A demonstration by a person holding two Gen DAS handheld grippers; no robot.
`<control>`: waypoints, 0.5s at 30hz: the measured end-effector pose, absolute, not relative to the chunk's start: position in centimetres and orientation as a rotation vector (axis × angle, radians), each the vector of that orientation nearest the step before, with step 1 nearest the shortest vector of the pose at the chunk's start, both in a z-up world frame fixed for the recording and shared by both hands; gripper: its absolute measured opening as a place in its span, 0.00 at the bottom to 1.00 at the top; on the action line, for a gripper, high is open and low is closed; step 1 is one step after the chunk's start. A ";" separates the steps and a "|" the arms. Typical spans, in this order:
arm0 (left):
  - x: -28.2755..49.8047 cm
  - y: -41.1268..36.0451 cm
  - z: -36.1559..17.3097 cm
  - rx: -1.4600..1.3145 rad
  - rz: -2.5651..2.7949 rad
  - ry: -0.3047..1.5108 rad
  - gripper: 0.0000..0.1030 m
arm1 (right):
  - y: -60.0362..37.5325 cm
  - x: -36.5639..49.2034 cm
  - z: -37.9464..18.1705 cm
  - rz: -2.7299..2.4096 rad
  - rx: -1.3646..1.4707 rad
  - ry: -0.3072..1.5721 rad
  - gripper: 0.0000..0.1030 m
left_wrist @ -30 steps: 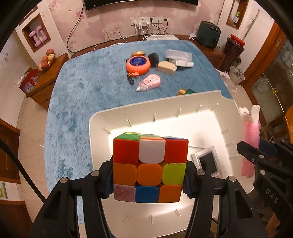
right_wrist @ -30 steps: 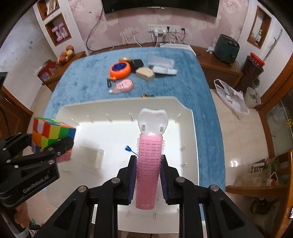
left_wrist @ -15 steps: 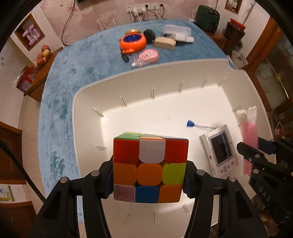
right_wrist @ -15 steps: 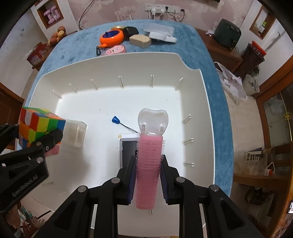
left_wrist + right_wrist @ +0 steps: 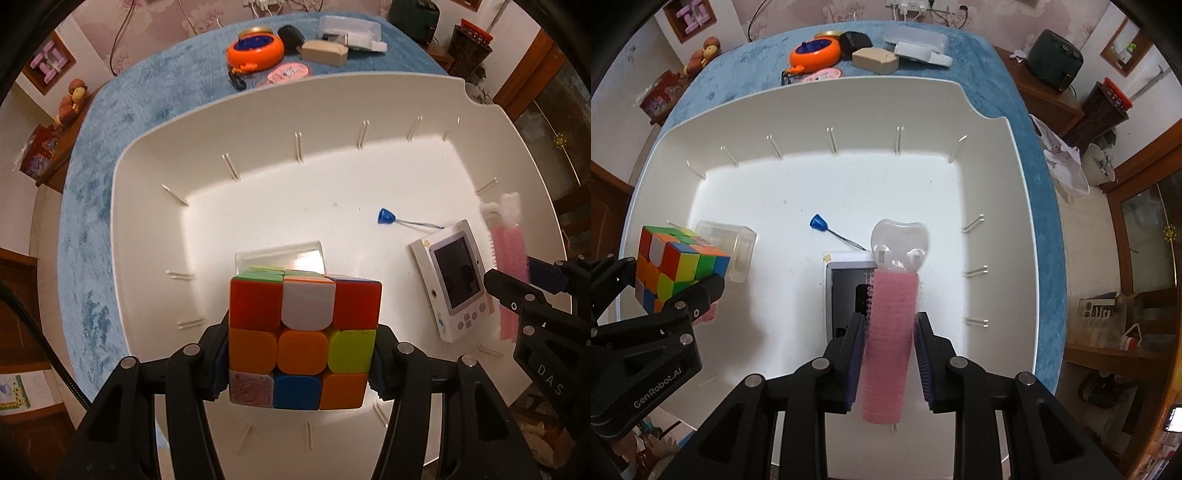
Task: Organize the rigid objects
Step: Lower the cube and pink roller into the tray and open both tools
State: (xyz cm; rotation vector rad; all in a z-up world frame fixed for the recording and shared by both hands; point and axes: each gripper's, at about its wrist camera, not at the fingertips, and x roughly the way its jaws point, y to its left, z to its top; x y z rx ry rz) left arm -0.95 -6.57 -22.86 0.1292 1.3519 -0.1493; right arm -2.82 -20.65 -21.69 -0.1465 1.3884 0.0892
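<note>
My left gripper (image 5: 301, 354) is shut on a colourful puzzle cube (image 5: 303, 339) and holds it above the near left of a large white bin (image 5: 155, 177). My right gripper (image 5: 889, 350) holds a pink hair roller with a clear clip (image 5: 888, 325) between its pads over the near middle of the bin (image 5: 1015, 206); the right jaw stands slightly off it. The cube also shows in the right wrist view (image 5: 677, 266), and the roller in the left wrist view (image 5: 508, 251). In the bin lie a white handheld device (image 5: 456, 280), a clear plastic box (image 5: 280, 256) and a blue-tipped pin (image 5: 386, 216).
On the blue tablecloth (image 5: 110, 122) beyond the bin lie an orange round case (image 5: 255, 53), a pink tape dispenser (image 5: 286, 73), a beige box (image 5: 325, 53), a black object (image 5: 291, 35) and a clear case (image 5: 351, 29). Wooden furniture surrounds the table.
Both grippers have moved forward and lower over the bin, each still holding its object. The clear box has come into the left view and the bin fills more of both frames.
</note>
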 end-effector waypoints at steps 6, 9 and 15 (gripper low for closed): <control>-0.9 -6.2 -22.6 0.102 -0.149 1.350 0.70 | -20.6 -3.0 -20.9 0.076 -0.164 1.351 0.56; -0.8 -6.0 -21.9 0.097 -0.136 1.324 0.79 | -20.5 -3.0 -20.5 0.074 -0.167 1.336 0.56; -0.6 -5.6 -20.7 0.075 -0.126 1.299 0.79 | -20.5 -2.9 -19.9 0.071 -0.170 1.315 0.56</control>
